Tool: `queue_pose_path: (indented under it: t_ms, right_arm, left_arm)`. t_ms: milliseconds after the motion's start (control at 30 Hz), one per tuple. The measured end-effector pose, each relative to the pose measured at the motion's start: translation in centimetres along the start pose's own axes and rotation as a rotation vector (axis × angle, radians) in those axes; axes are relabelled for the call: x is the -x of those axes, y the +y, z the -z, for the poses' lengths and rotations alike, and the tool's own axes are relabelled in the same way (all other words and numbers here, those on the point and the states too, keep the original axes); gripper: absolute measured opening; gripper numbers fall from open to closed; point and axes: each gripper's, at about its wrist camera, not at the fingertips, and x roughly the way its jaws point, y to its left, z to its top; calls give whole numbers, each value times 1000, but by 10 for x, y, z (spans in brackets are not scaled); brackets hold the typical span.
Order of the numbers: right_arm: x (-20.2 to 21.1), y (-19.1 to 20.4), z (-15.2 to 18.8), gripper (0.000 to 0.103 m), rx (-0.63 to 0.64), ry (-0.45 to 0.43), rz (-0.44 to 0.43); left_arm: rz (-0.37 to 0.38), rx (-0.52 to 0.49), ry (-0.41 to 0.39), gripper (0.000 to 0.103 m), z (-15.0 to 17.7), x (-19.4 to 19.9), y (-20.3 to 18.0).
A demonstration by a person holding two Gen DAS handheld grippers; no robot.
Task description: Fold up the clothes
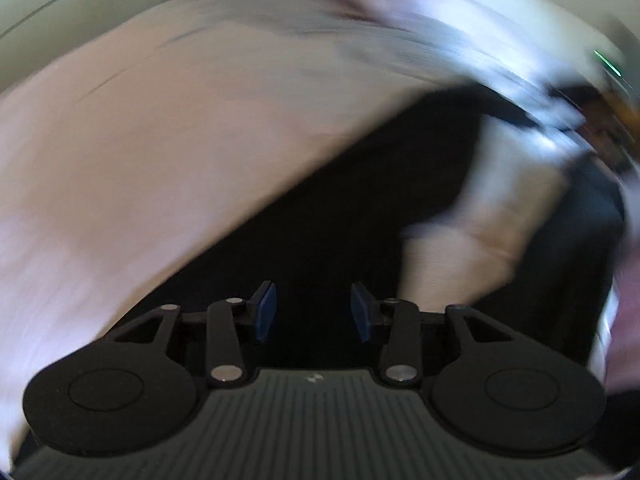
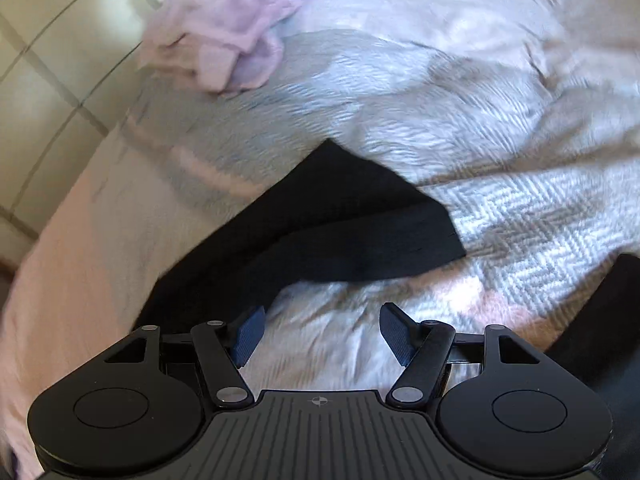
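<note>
Two tongs, left [image 1: 313,311] and right [image 2: 321,334], both stand open with nothing between the pads, and the black garment [image 2: 340,216] lies on the bed [image 2: 520,216] just beyond the right tongs. One lilac garment [image 2: 224,36] sits crumpled at the far left edge. With the left view badly blurred, a hasty grab could pinch the bed's cover along with the cloth, or undo the fold.

I saw a black garment [image 2: 320,224] lying flat and creased on the bed, just ahead of my right tongs [image 2: 320,334] and reaching back past their left finger.
</note>
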Motion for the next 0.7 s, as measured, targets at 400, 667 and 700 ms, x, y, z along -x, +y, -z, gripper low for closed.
queue_pose_path:
  t_ms: [400, 667, 700]
  right_arm:
    - [-35, -67, -65, 10, -345, 27, -88]
    - [26, -53, -155, 0, -15, -163, -43]
    - [23, -58, -160, 0, -15, -142, -42]
  left_arm:
    - [-53, -487, 38, 0, -63, -133, -140]
    - [-45, -433, -8, 0, -72, -110, -149]
    - [-39, -435, -6, 0, -71, -110, -150]
